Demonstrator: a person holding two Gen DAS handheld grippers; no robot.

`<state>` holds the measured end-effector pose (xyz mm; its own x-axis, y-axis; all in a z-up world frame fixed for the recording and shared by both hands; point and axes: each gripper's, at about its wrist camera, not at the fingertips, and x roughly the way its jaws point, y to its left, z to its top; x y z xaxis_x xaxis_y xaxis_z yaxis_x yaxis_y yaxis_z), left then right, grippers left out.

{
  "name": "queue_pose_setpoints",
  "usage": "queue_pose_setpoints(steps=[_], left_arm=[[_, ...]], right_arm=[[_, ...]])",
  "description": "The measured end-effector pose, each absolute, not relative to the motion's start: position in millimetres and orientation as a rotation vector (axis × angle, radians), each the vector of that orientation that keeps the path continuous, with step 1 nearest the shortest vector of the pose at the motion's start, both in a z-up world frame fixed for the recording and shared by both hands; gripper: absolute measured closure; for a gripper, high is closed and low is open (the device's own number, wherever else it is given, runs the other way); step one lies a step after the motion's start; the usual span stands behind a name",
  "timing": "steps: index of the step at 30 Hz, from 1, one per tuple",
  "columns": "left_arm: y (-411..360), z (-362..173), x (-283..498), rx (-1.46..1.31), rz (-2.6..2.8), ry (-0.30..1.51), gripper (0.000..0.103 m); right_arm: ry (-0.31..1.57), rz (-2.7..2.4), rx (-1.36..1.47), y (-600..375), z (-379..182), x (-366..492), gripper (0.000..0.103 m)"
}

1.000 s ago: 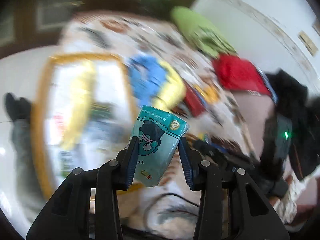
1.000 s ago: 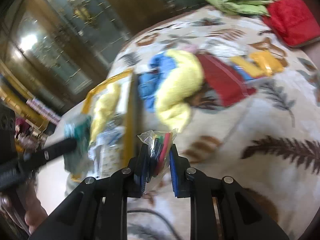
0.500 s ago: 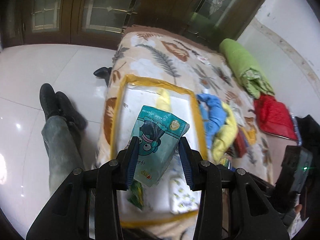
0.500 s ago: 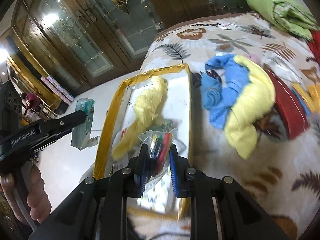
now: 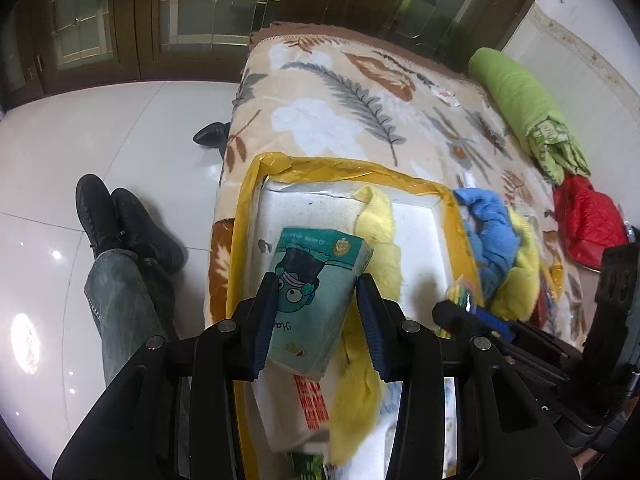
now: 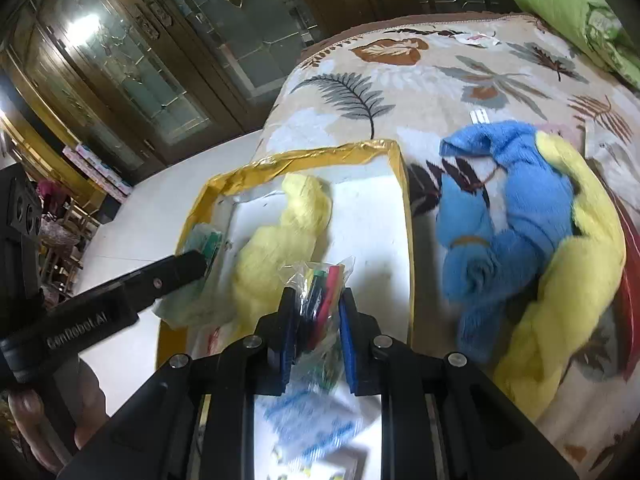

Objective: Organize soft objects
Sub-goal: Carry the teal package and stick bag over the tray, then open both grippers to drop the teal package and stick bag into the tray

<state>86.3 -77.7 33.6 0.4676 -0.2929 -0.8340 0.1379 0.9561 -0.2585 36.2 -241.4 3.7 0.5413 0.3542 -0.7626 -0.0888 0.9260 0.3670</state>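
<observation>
Both tongs are loaded: the left tongs [image 5: 316,316] grip a teal tissue pack [image 5: 314,292] across its width, and the right tongs [image 6: 318,320], set narrow, pinch a clear bag of coloured items [image 6: 322,284]. Each hangs over the box.

By size, the bed [image 5: 340,92] comes first, under a leaf-patterned blanket, with a white tiled floor [image 5: 100,132] beside it and the person's jeans leg [image 5: 124,304] and black shoes [image 5: 120,220] at its edge. A rolled green quilt [image 5: 520,100] and a red bundle [image 5: 584,216] lie toward the far side of the bed. On the blanket at the near corner sits the white box with a yellow taped rim [image 5: 340,170], open at the top. Just beside its rim, outside it, lies a heap of blue cloth [image 6: 512,200] tangled with yellow cloth [image 6: 580,272], not yet stored. Inside the box a yellow towel [image 6: 280,248] runs down the middle, with printed packets [image 5: 312,400] at the near end.

The step in hand looks like dropping both items in. To do it well, I would lower each until it is clearly inside the rim and over a bare patch of the white floor, the tissue pack to the left of the towel and the bag to its right, then open one at a time so nothing bounces out. Keeping the tongs apart avoids a clash.
</observation>
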Motion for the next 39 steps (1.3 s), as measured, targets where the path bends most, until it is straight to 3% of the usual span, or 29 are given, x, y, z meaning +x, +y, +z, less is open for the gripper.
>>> queue_pose_setpoints(steps=[9,11,13,15,22,39], left_arm=[[-75.7,13.3,99.1,-0.198,-0.275,1.109,0.063],[-69.0,17.8,97.2,-0.280,-0.323,1.097,0.064],[-61.2,27.3,89.2,-0.354,-0.354,1.054,0.063],[-59.8,36.7,81.2,-0.371,-0.362,1.032,0.063],[-84.3,53.2,30.4,-0.396,-0.428,0.973,0.047],[-222.6,57.2,-7.5,-0.190,-0.629,1.070,0.046]], right_arm=[[0.986,0.242,0.311,-244.3,-8.7,42.7,0.083],[0.968,0.251,0.337,-247.7,-4.6,39.3,0.076],[0.936,0.268,0.373,-252.6,1.3,34.2,0.055],[0.909,0.284,0.407,-257.3,7.6,26.4,0.049],[0.858,0.290,0.451,-283.0,15.3,-34.4,0.049],[0.843,0.093,0.655,-411.9,-4.9,-111.7,0.049]])
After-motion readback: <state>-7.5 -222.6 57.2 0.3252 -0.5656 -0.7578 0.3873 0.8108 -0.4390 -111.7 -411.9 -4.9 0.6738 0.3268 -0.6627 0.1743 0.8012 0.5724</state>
